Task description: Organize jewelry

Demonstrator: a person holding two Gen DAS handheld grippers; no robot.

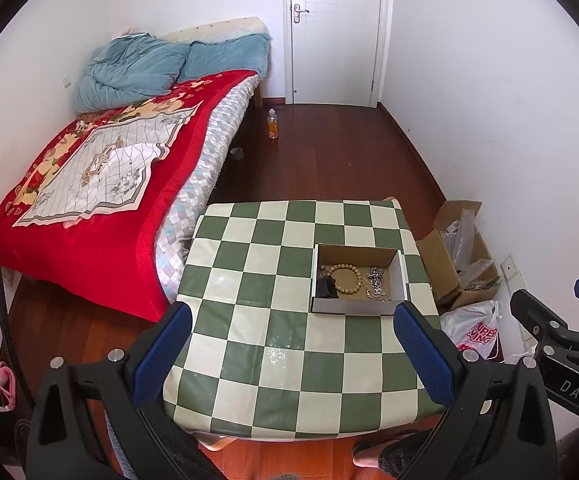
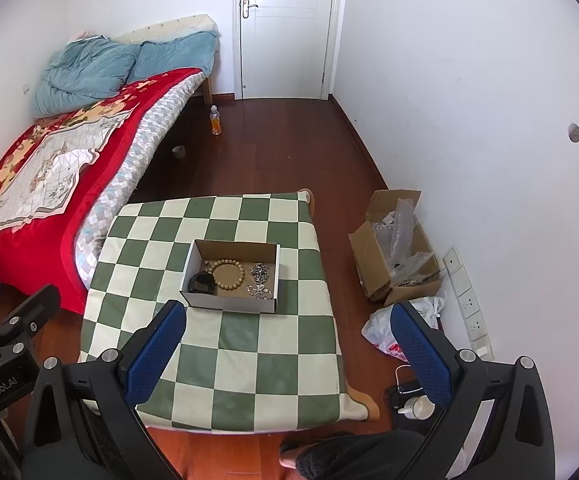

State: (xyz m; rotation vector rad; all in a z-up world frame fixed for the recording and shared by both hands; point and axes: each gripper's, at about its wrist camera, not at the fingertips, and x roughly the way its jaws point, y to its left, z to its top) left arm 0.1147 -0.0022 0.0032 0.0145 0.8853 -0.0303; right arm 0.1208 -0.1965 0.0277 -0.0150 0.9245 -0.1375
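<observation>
The jewelry is seen gathered inside an open box [image 2: 231, 276] set on the table [image 2: 249, 360]; within the box a bead bracelet [image 2: 227, 274] lies at the centre, a dark item [image 2: 201, 283] touches it at 8 o'clock, and silver chains [image 2: 260, 280] are heaped at 3 o'clock, apart from the beads; what the dark item is cannot be told. From the box outward, the checked cloth is bare; a bed [image 2: 49, 160] is found at 10 o'clock of the table, a carton [image 2: 393, 264] of wrapping and a bag [image 2: 385, 332] on the floor at 3 o'clock, a bottle [image 2: 215, 120] at 12 o'clock near the door.

The left gripper [image 1: 291, 348] is held wide apart and empty, short of the box's near wall; the right gripper [image 2: 289, 344] is likewise spread wide with nothing between its pads, off the box's 5 o'clock corner.

All pieces being boxed already, the scene would suit pieces waiting to be sorted out as well as pieces just put away; which cannot be settled.

As risks, it is judged that the chains could snag on one another and be lifted as a clump; the light box could be shoved or tipped by a pad catching its wall; the smooth beads could slip from a pinch.
</observation>
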